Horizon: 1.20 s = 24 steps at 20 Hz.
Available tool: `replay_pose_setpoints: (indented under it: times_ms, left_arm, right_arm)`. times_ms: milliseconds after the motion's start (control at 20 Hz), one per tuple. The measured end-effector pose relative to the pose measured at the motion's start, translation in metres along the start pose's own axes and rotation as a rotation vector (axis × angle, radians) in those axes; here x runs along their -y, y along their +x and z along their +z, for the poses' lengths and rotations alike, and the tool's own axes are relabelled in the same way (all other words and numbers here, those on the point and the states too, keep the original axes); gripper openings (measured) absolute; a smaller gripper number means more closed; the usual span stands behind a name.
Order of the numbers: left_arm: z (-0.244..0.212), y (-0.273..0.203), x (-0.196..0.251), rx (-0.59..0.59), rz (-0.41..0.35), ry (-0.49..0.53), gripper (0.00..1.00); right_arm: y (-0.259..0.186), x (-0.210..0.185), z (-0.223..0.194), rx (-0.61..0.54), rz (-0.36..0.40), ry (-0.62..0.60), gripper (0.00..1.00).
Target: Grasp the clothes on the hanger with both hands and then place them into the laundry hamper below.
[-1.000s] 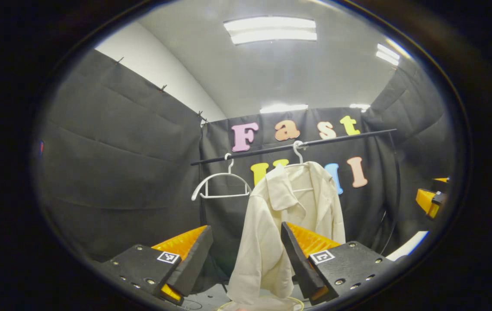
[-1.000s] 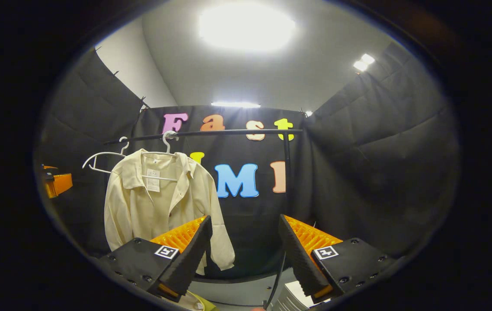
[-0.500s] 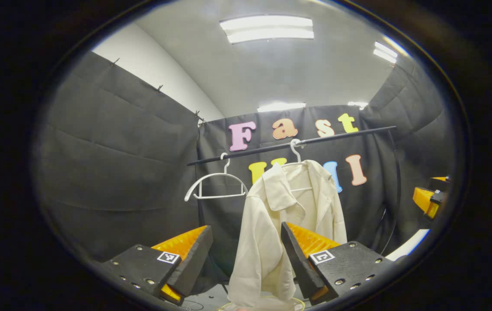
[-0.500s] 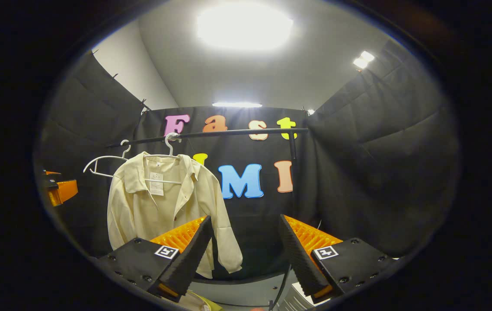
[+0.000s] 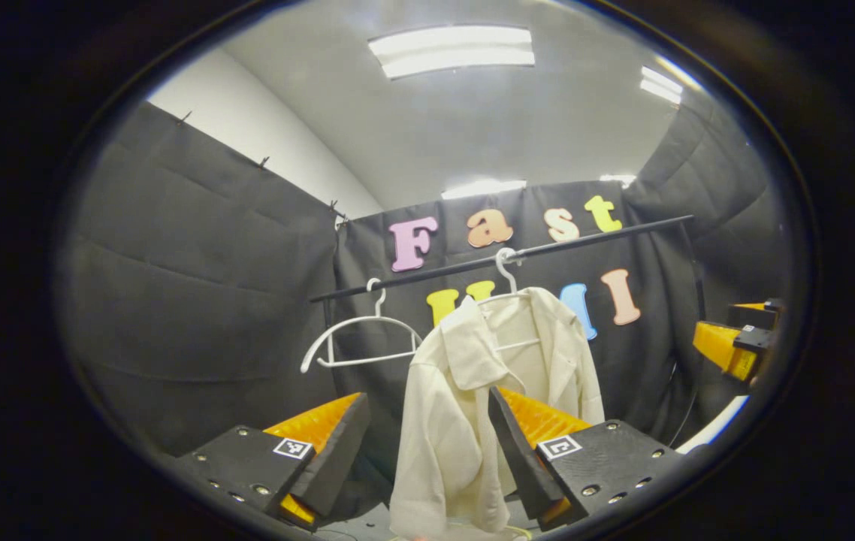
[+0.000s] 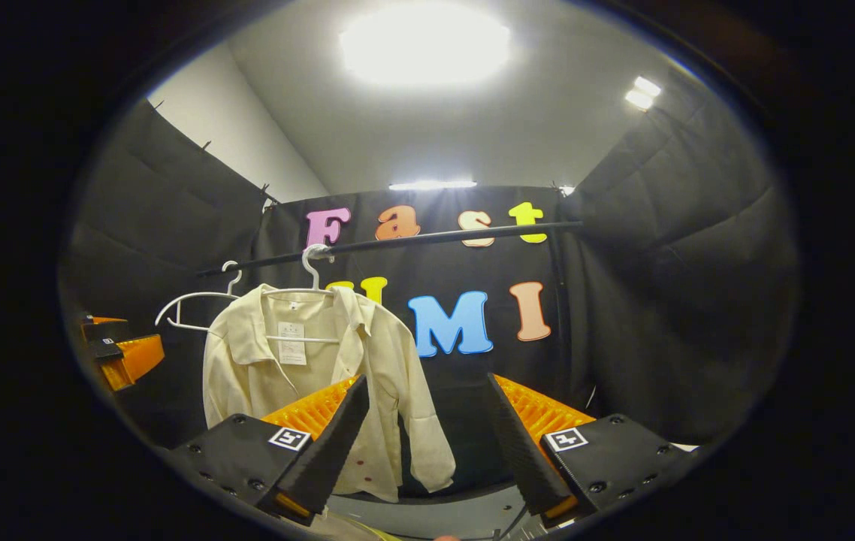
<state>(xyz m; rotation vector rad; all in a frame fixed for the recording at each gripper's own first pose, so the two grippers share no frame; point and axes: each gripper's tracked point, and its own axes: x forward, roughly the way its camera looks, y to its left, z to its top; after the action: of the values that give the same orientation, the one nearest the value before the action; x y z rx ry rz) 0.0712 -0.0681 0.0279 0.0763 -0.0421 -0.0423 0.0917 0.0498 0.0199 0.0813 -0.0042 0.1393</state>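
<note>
A cream shirt (image 5: 454, 406) hangs open-fronted on a white hanger (image 5: 503, 264) from a black rail (image 5: 585, 237). My left gripper (image 5: 425, 402) is open below and in front of it; the shirt's left half shows through the gap between the fingers, apart from them. In the right gripper view the same shirt (image 6: 300, 361) hangs left of centre on its hanger (image 6: 312, 261). My right gripper (image 6: 427, 387) is open, its left finger overlapping the shirt's lower edge in the image. Each gripper shows at the other view's edge: the right gripper (image 5: 732, 349) and the left gripper (image 6: 123, 353).
An empty white hanger (image 5: 356, 342) hangs on the rail left of the shirt, also the empty hanger (image 6: 194, 308) in the right gripper view. The rail's upright post (image 5: 694, 315) stands at the right end. Black cloth walls close in on three sides.
Both grippers have come nearer the shirt, which looks larger. In the right gripper view it has drifted rightward toward the fingers. Both grippers stay open.
</note>
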Motion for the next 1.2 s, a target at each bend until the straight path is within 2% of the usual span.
replay_pose_setpoints:
  times_ms: [650, 1200]
  left_arm:
    - [0.000, 0.097, 0.041, -0.022, 0.017, -0.003, 0.91]
    - [-0.032, 0.171, 0.061, -0.103, 0.047, -0.047, 0.93]
  right_arm:
    - [0.117, -0.058, 0.011, 0.028, 0.179, 0.017, 0.98]
    - [0.208, -0.096, -0.023, -0.047, 0.283, 0.008, 0.97]
